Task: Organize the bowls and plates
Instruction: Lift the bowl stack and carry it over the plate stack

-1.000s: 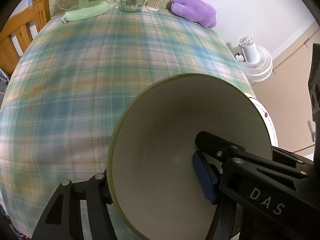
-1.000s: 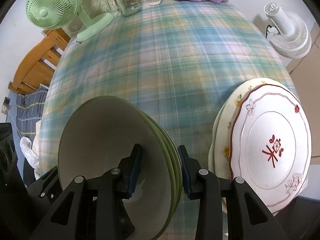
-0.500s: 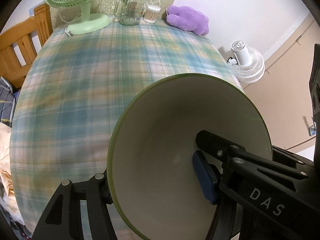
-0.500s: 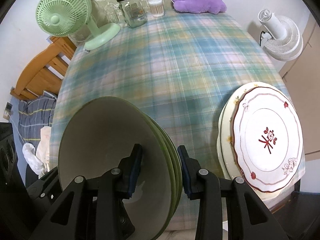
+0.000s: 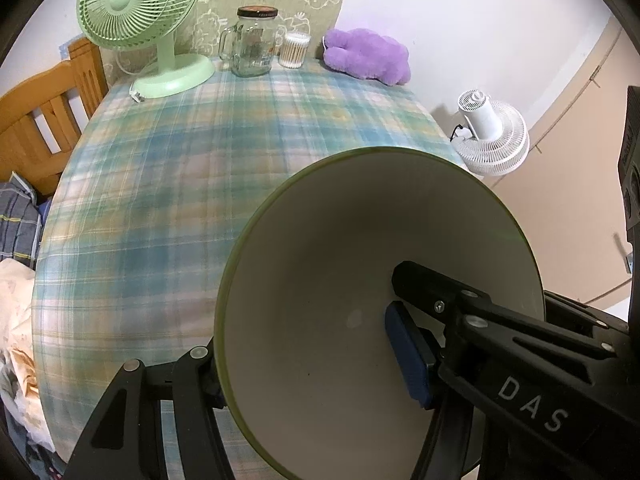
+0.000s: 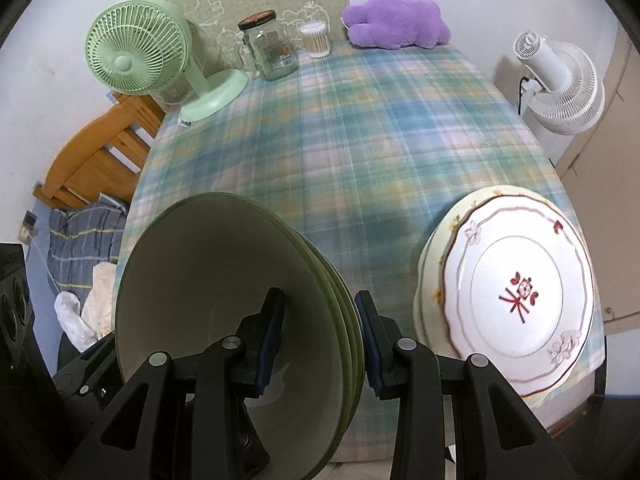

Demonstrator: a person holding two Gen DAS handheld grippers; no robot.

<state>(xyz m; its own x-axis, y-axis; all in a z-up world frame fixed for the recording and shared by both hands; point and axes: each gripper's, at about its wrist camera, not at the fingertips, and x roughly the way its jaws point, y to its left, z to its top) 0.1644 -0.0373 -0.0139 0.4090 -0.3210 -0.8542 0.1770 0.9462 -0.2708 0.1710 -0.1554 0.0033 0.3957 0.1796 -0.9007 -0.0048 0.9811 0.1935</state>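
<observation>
A stack of green-rimmed bowls (image 6: 208, 296) is tilted on edge above the near end of the plaid table (image 6: 360, 152). My right gripper (image 6: 320, 332) is shut on the stack's rim, one pad inside and one outside. My left gripper (image 5: 304, 360) is shut on the same stack (image 5: 340, 264) from the other side, its blue pad inside the top bowl. A stack of white plates (image 6: 516, 296) with a red motif lies at the table's near right corner, right of the bowls.
At the table's far end stand a green desk fan (image 6: 140, 52), a glass jar (image 6: 272, 48), a cotton-swab tub (image 6: 316, 40) and a purple plush (image 6: 396, 20). A white floor fan (image 6: 560, 80) stands right of the table, a wooden chair (image 6: 104, 160) left.
Both grippers and the bowl stack have drawn back from the table and risen: more of the far wall and fan shows. The grip on the bowls is unchanged.
</observation>
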